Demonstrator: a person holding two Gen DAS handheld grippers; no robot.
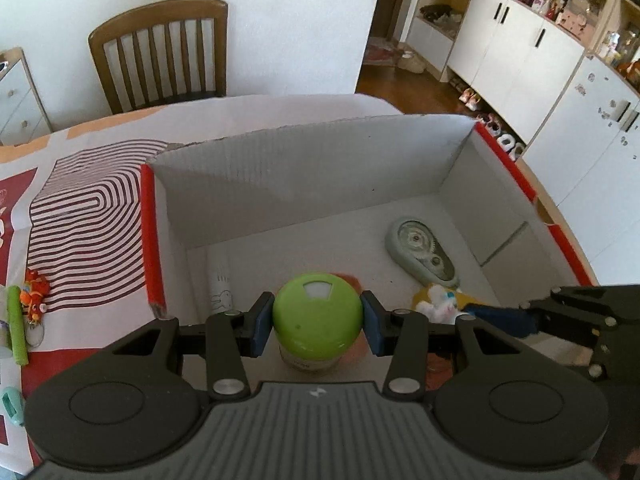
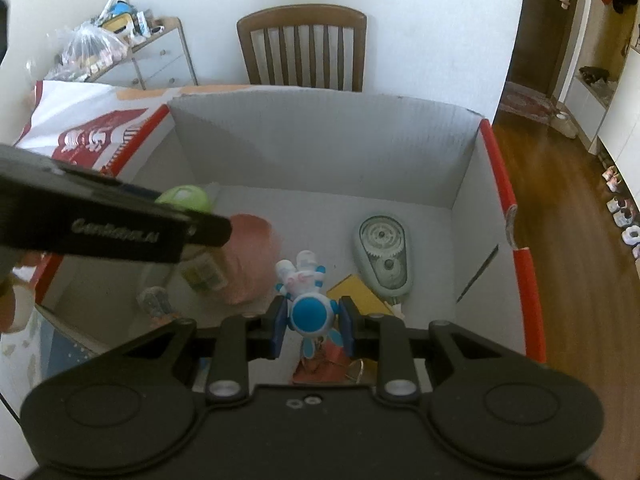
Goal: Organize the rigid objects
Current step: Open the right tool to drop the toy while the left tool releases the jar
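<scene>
A: Your left wrist camera looks steeply down along its fingers, close over the white cardboard box, facing the wooden chair and wall beyond.

B: And the right?

A: Same downward tilt, close over the same box. You share the box floor, the tape dispenser and the chair; each view catches the other's gripper at its edge.

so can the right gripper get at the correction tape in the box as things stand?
Probably not yet: the right gripper is shut on a blue-and-white figurine. The correction tape lies uncovered on the floor of the box, just ahead and right, nothing across it.
</scene>
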